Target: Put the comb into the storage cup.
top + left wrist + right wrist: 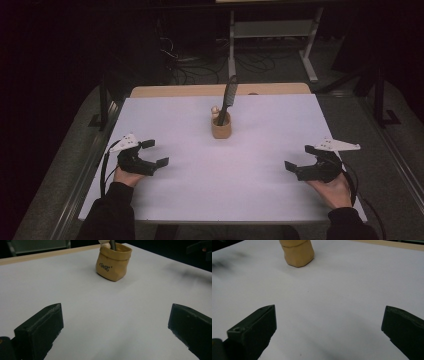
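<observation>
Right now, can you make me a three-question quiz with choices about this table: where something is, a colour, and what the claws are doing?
1. Where does the comb stand?
A. flat on the table
B. in the little pot
C. in a claw

2. What colour is the little pot?
A. tan
B. blue
C. green

3. How are the left claw and right claw?
A. both shut
B. one shut on the comb
C. both open, holding nothing

Answers: 1 B, the comb rises from the pot. 2 A, its sides look tan. 3 C, each claw's jaws stand wide apart over bare table.
</observation>
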`<state>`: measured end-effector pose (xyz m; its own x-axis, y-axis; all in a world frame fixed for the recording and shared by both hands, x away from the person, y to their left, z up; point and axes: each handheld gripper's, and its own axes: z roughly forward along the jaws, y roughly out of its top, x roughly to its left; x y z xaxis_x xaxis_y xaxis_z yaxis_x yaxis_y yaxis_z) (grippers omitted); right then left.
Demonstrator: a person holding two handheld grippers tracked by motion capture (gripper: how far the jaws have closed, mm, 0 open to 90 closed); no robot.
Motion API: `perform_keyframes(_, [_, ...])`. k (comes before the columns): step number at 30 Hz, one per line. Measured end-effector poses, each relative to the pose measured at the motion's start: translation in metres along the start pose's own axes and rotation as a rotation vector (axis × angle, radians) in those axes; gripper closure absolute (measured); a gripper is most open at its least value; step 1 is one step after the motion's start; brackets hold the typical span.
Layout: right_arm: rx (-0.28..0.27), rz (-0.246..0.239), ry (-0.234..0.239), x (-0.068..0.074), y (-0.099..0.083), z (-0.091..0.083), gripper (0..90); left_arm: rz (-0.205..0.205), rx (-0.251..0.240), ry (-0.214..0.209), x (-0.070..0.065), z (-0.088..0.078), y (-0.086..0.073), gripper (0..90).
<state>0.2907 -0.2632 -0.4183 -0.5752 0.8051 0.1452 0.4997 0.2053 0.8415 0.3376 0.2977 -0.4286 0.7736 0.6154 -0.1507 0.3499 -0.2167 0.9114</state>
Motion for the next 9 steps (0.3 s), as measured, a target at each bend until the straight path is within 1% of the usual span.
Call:
perform_keyframes(4, [0.023, -0.003, -0.010, -0.0020, -0.0058, -0.0014, 0.0, -0.001, -0.003, 0.005, 0.0031, -0.0012, -0.0007, 0.0])
perform_keyframes(9, [0.034, -0.009, -0.006, -0.0036, -0.0079, -0.0016, 0.0, 0.004, -0.047, 0.049, 0.0053, -0.0043, 0.0009, 0.0])
